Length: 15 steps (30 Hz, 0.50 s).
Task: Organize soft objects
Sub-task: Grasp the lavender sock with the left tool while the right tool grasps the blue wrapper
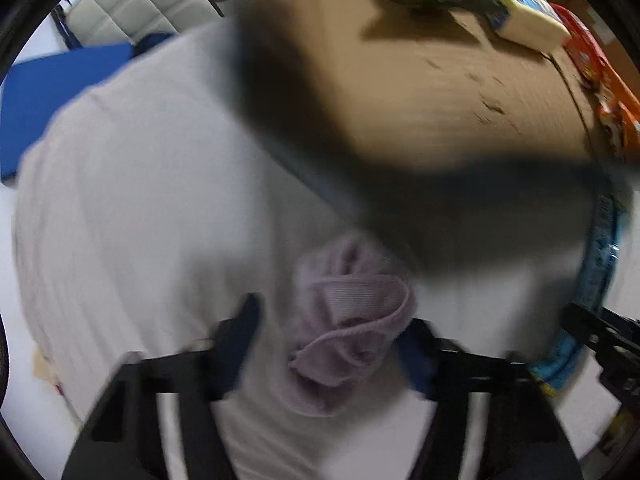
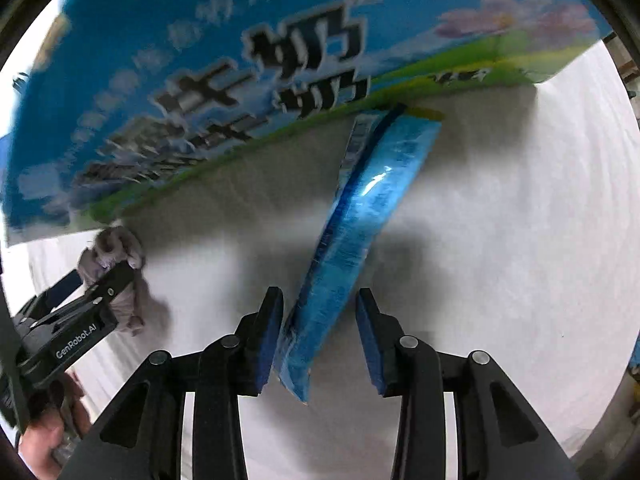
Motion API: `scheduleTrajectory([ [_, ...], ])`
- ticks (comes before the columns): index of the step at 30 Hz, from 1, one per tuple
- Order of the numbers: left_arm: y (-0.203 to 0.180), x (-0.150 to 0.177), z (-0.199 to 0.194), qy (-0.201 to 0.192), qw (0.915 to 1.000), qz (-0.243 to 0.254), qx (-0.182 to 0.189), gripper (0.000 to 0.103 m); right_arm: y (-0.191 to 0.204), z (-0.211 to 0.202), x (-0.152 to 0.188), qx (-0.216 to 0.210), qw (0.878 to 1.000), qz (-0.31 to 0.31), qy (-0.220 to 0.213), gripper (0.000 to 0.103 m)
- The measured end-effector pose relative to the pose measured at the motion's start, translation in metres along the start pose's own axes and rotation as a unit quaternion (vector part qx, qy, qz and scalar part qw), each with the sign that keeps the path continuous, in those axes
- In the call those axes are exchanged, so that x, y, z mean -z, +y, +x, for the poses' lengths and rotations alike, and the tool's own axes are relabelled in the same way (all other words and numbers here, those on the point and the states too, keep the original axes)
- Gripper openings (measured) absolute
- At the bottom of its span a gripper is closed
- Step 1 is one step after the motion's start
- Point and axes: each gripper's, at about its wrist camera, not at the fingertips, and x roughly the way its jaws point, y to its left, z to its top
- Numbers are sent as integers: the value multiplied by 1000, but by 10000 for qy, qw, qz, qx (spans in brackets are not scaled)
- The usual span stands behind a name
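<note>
A crumpled lilac cloth (image 1: 348, 320) lies on the white table cover between the wide-apart fingers of my left gripper (image 1: 332, 336), which is open around it. The same cloth (image 2: 116, 276) and the left gripper (image 2: 108, 284) show at the left of the right wrist view. A long shiny blue packet (image 2: 352, 232) stands tilted between the fingers of my right gripper (image 2: 320, 336), which is open; the left pad is close to it, the right pad apart. The packet (image 1: 592, 280) also shows at the right of the left wrist view.
A big blue and green printed carton (image 2: 240, 80) stands on the white cover (image 2: 500, 240) just behind the packet and cloth. In the left wrist view its brown cardboard top (image 1: 440, 80) holds green, yellow and orange items. A blue flat thing (image 1: 48, 96) lies far left.
</note>
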Motion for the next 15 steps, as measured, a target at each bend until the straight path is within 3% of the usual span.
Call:
scheduleTrajectory([
  [1,-2,4,1,30,10000,-41,33,45,3,2,3,131,9999,-86,-11,40],
  [3,-8,14,-1,-95,9999,-97,15,44,4,5,8,237,9994,-219,88,26],
  [6,-13,29,-3,-48,9993,-263,258,42,2,8,18,396,9976,-512,258,20],
  [15,-51,108,1,428,9913,-729,1011,42,-40,10,70,826,9873,-1119,774,19],
])
